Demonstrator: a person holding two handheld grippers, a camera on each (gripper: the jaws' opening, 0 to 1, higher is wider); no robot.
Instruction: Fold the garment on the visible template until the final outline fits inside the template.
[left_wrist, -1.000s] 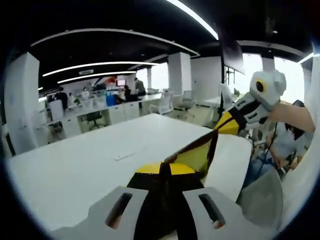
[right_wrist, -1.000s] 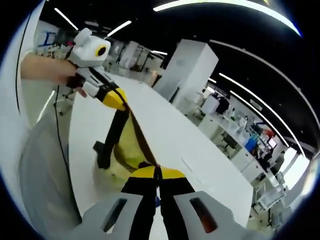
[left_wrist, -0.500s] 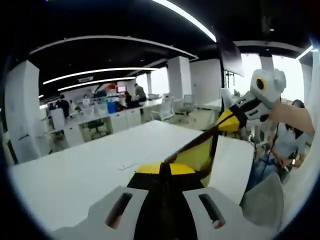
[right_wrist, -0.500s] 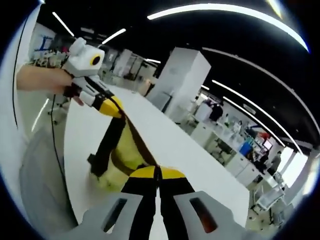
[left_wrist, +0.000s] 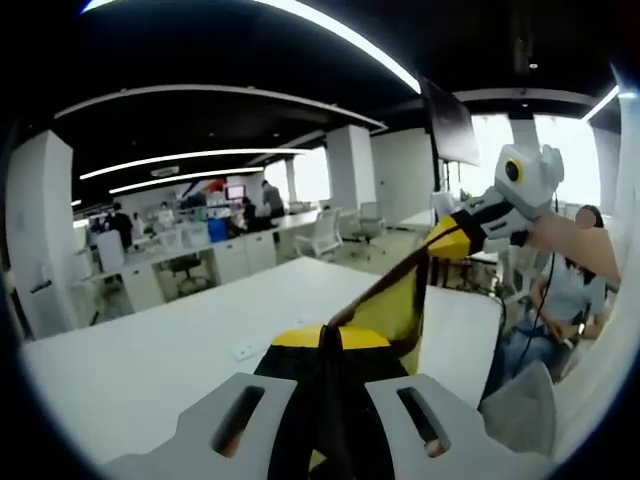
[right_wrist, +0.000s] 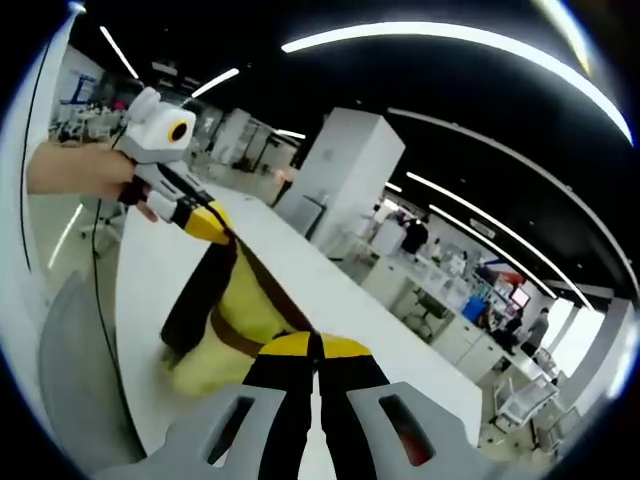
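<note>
Two tongs hold one yellow-and-black garment in the air between them, above the white surface. The left tongs are pressed together on one end of the cloth; the right tongs pinch the other end. In the left gripper view, the taut edge runs from the near jaws up and right to the right tongs. The rest of the cloth sags below that edge toward the surface, perhaps brushing it, though the fisheye bend makes that hard to judge. Its long axis runs straight from tongs to tongs, so neither hand is nearer. I cannot make out a template outline on the surface.
</note>
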